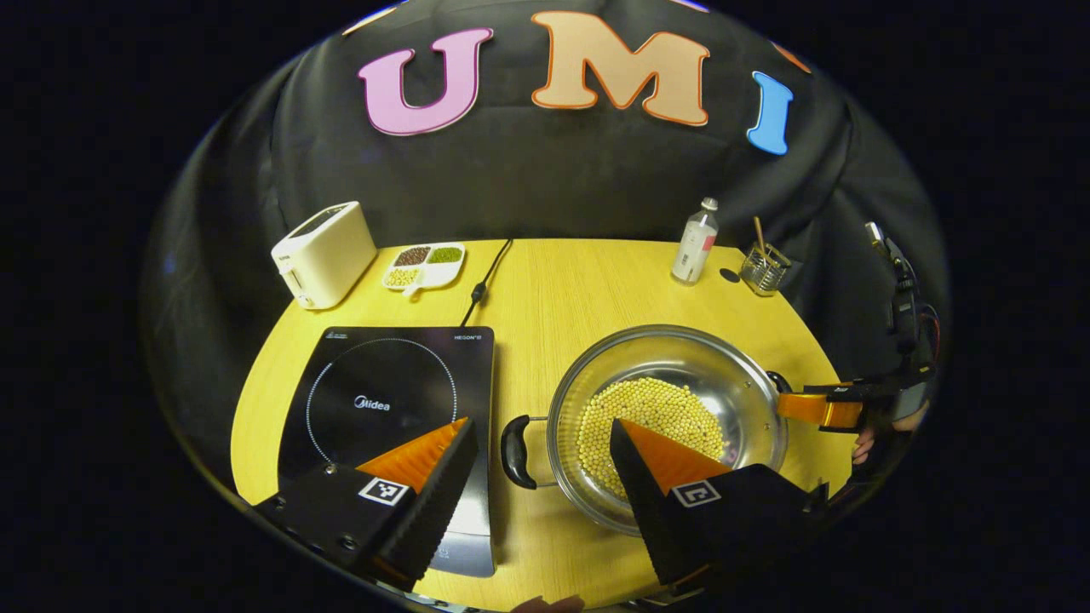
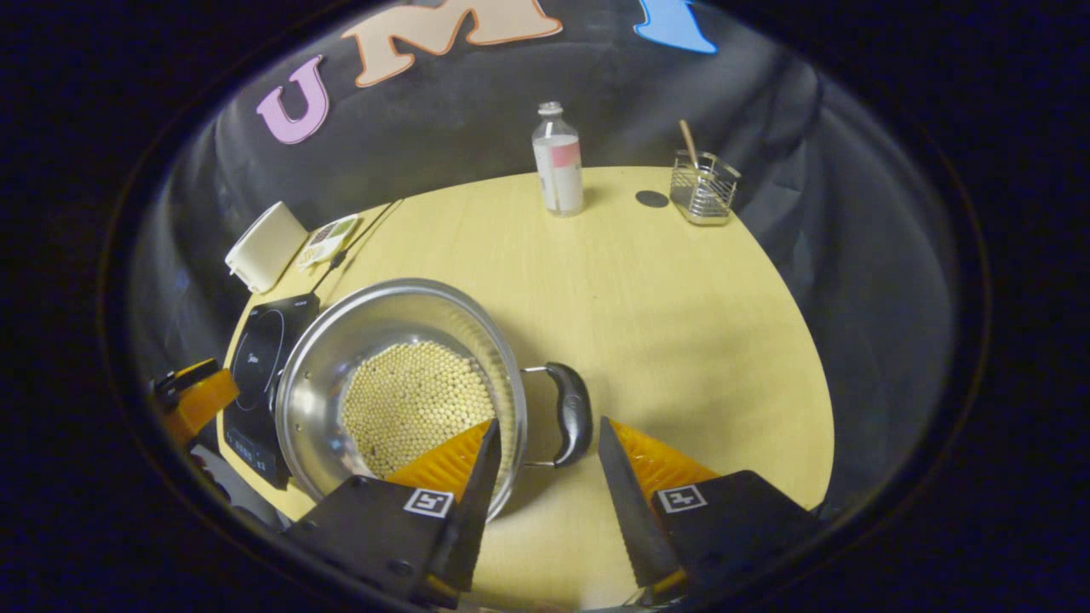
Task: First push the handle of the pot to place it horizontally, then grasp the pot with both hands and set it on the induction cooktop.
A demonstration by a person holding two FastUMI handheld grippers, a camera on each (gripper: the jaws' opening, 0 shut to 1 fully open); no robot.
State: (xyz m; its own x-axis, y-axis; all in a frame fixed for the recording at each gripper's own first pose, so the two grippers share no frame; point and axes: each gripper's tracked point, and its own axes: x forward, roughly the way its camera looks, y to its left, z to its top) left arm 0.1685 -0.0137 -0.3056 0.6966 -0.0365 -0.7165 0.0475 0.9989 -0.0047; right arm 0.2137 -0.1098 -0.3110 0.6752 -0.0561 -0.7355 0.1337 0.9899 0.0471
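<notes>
A steel pot (image 1: 681,353) holding yellow beans stands on the wooden table, right of the black induction cooktop (image 1: 383,400). Its black left handle (image 1: 515,451) lies in the gap of my open left gripper (image 1: 542,423), with neither finger pressing on it. The right gripper (image 1: 822,409) shows at the pot's far side. In the right gripper view, the pot (image 2: 375,328) is at the left and its other black handle (image 2: 572,413) sits in the gap of my open right gripper (image 2: 548,422). The left gripper (image 2: 196,396) shows beyond the pot, beside the cooktop (image 2: 264,375).
At the back of the table stand a white toaster (image 1: 324,253), a sectioned dish of beans (image 1: 424,264), a clear bottle (image 1: 696,243) and a wire holder (image 1: 764,268). The cooktop's cable (image 1: 485,285) runs to the back edge. Bare tabletop (image 2: 664,298) stretches right of the pot.
</notes>
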